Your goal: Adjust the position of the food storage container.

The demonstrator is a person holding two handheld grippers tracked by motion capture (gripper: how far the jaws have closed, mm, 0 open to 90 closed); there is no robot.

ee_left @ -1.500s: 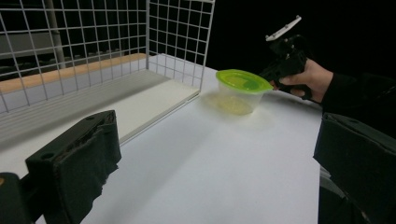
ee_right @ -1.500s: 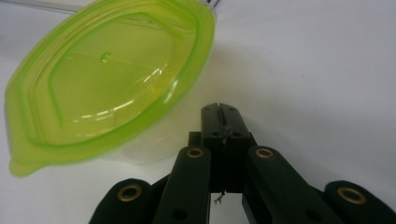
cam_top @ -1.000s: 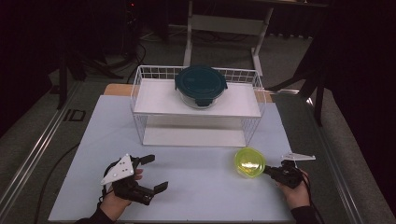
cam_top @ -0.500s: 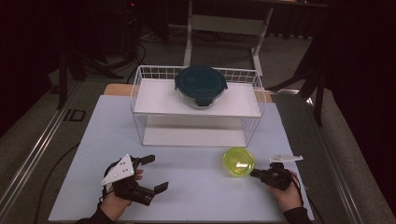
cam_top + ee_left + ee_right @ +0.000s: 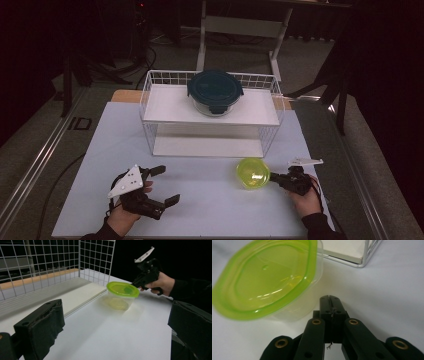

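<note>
A small clear tub with a lime-green lid stands on the white table, in front of the wire rack's right end. My right gripper is just right of the tub, shut with nothing between its jaws, and its tip is against or very near the tub's side. In the left gripper view the right gripper shows in a person's hand. My left gripper rests at the front left, open and holding nothing.
A white wire rack stands at the middle of the table's far side. A round glass container with a dark teal lid sits on its top shelf. Its lower shelf is bare. Dark floor and stand legs surround the table.
The green-lidded tub has slid left, with the right gripper following close behind it. The left gripper has stayed put.
</note>
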